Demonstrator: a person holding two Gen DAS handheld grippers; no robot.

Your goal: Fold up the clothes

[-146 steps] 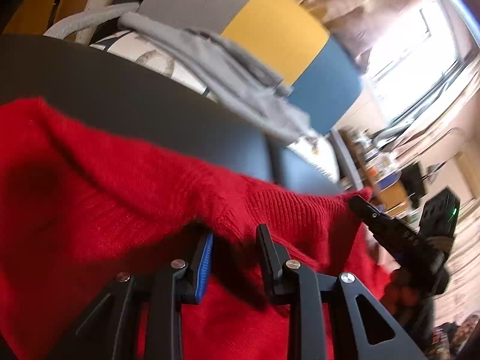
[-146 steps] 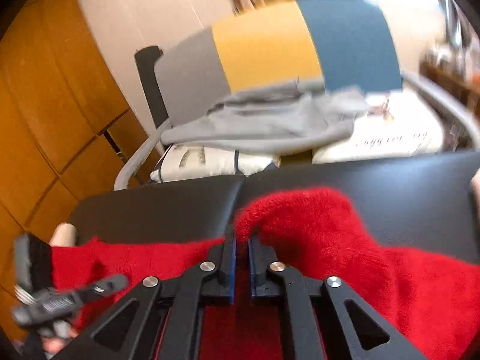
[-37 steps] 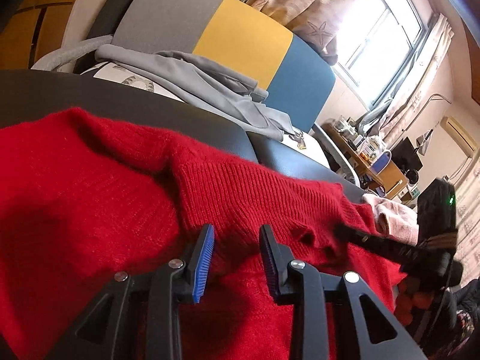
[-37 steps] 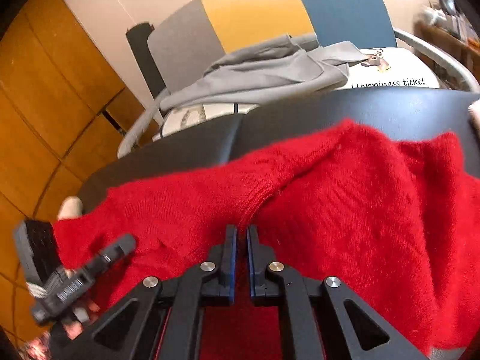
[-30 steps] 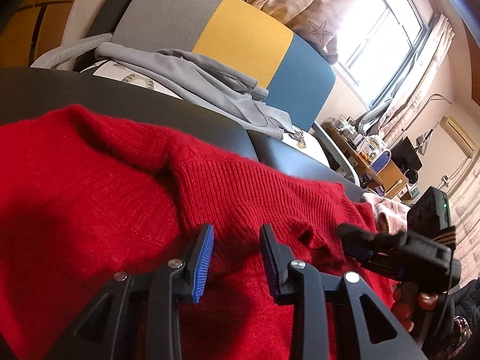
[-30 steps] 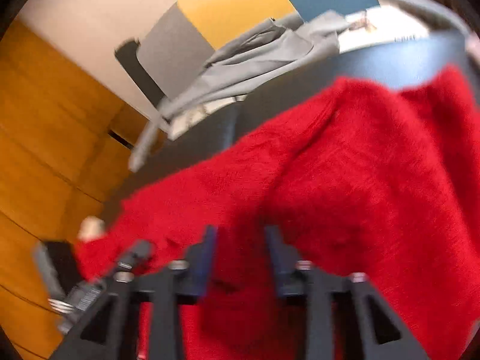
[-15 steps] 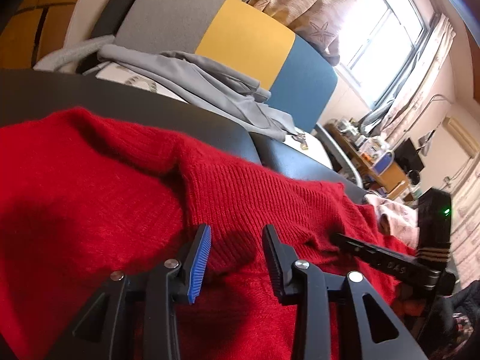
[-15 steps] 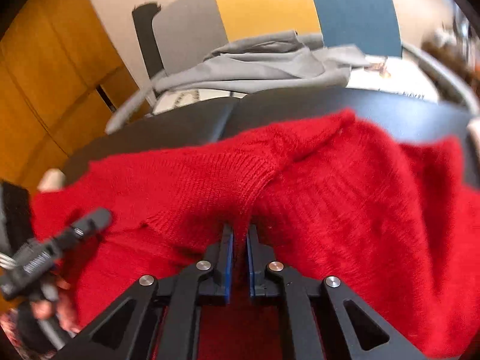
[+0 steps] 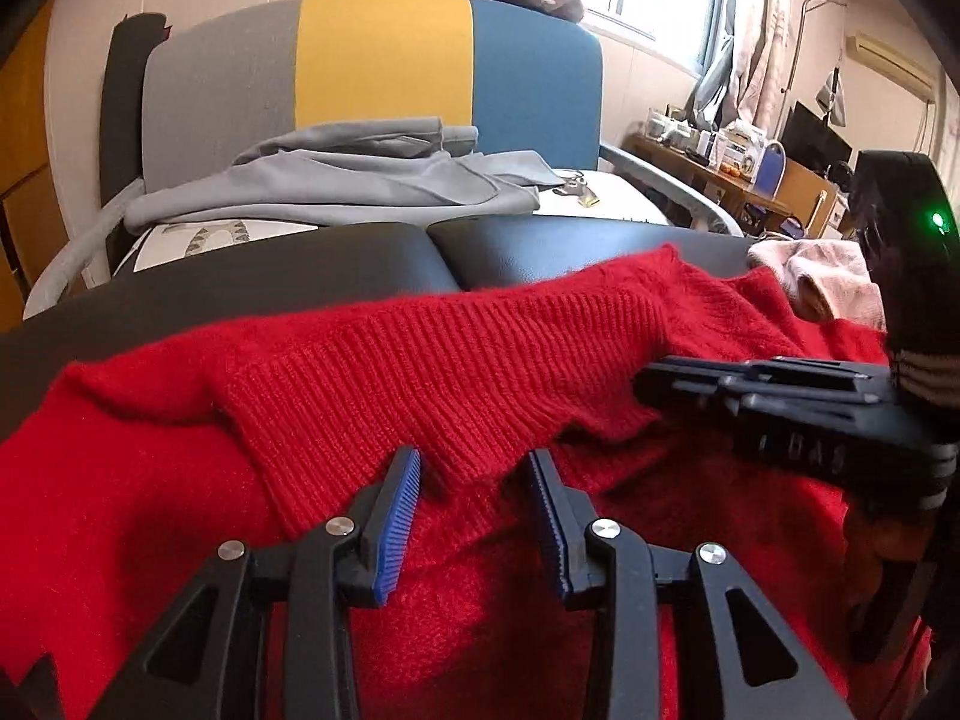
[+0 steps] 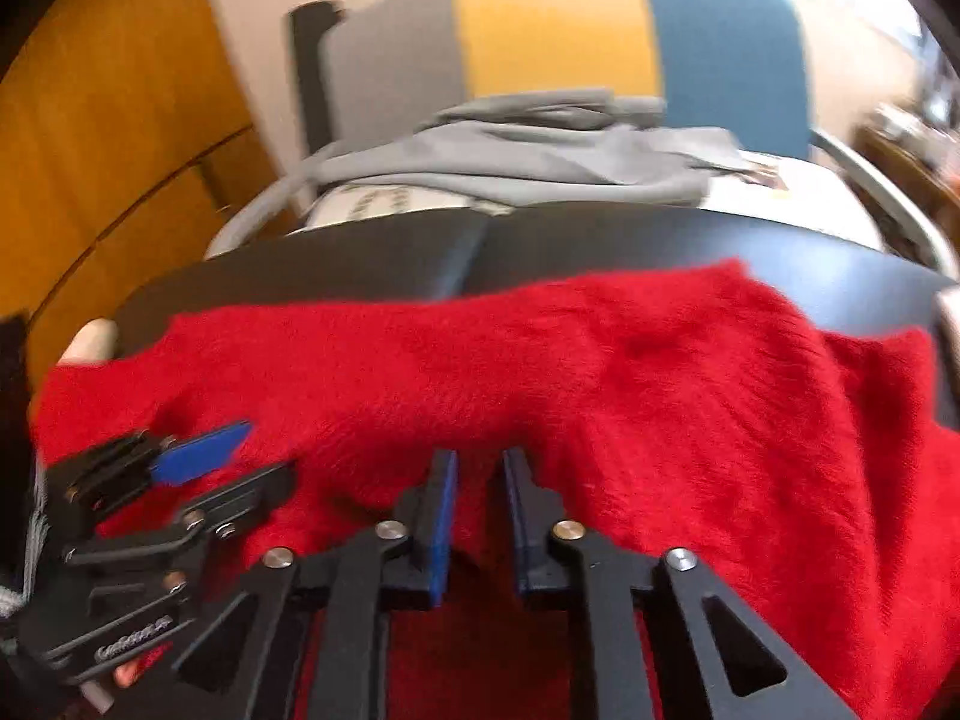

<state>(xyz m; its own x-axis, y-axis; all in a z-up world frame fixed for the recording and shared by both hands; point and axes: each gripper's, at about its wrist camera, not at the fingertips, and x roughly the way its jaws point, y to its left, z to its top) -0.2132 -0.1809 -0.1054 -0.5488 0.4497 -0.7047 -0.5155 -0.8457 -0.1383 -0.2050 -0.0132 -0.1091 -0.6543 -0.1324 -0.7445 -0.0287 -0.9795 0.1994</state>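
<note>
a red knit sweater [image 9: 420, 360] lies spread over the black padded table [image 9: 300, 276], its ribbed hem folded back toward the near edge in a broad band.

the left gripper [image 9: 474, 498] points forward and slightly down at the near edge of that ribbed band, its blue-padded fingers [image 9: 399, 510] spread apart with a point of the hem hanging between them; nothing is clamped. in the right wrist view the same gripper [image 10: 216, 468] enters from the lower left, angled up and to the right over the sweater [image 10: 600, 372], jaws parted.

the right gripper [image 10: 480, 510] is level and aimed straight ahead at the sweater's near edge, its fingers [image 10: 441, 516] a narrow gap apart, with red knit bunched just ahead of the tips; the blur leaves it unclear whether any cloth sits between them. from the left wrist view it [image 9: 654, 378] reaches in from the right, lying nearly horizontal across the sweater with its tips at the end of the ribbed band.

behind the table stands a chair with a grey, yellow and blue backrest [image 9: 384, 66], a grey garment [image 9: 360, 180] heaped on its seat. a pink cloth [image 9: 822, 276] lies at the table's far right.
</note>
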